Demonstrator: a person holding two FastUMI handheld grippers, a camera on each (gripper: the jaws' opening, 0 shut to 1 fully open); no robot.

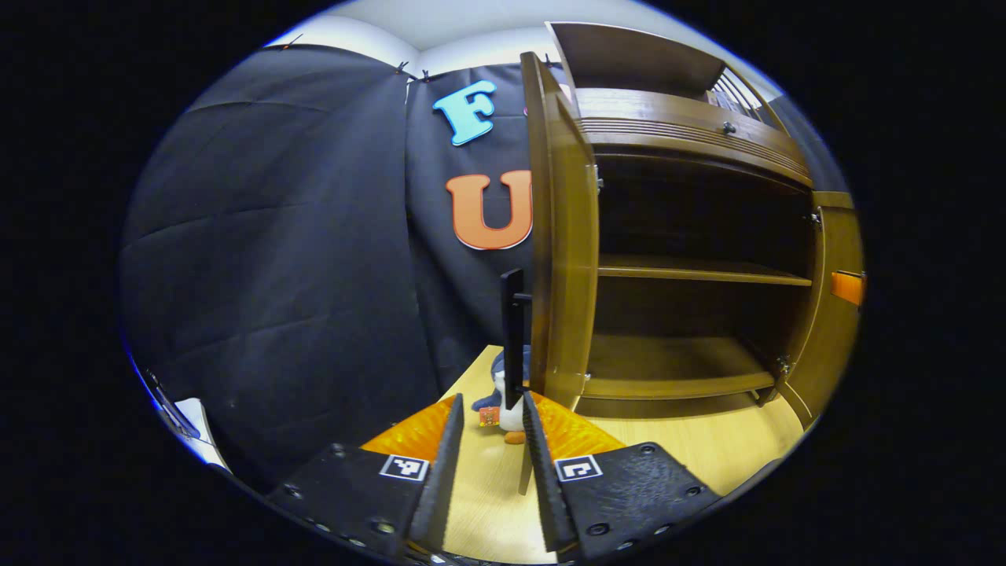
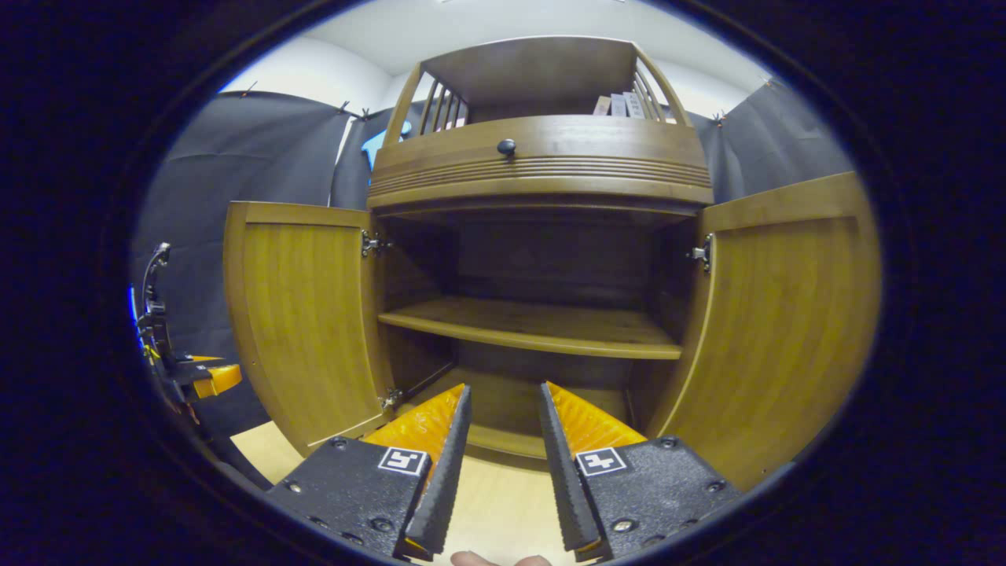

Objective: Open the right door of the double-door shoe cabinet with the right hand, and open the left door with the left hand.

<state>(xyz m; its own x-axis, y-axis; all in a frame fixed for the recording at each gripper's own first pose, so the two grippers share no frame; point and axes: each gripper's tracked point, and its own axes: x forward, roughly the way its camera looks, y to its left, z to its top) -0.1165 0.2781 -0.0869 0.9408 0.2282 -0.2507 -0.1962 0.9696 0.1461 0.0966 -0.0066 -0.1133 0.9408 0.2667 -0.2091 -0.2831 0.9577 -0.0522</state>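
Observation:
The wooden shoe cabinet point(image 2: 542, 157) has both doors swung wide, baring a middle shelf point(image 2: 534, 326) and a dark inside. In the right gripper view, the left door point(image 2: 302, 322) and right door point(image 2: 786, 330) flank my right gripper point(image 2: 504, 393), which is open, holds nothing and points at the lower compartment. In the left gripper view the left door point(image 1: 559, 236) stands edge-on, its black bar handle point(image 1: 512, 338) just past my open left gripper point(image 1: 491, 405), close to one fingertip point(image 1: 526, 399). The right door point(image 1: 833, 314) shows at the far side. The left gripper point(image 2: 177, 369) also appears beyond the left door.
A small penguin toy point(image 1: 503, 405) stands on the pale wood floor point(image 1: 707, 448) behind the left door. A drawer with a round knob point(image 2: 507, 146) and a railed top shelf sit above the doors. Black cloth walls point(image 1: 275, 275) close in on the left.

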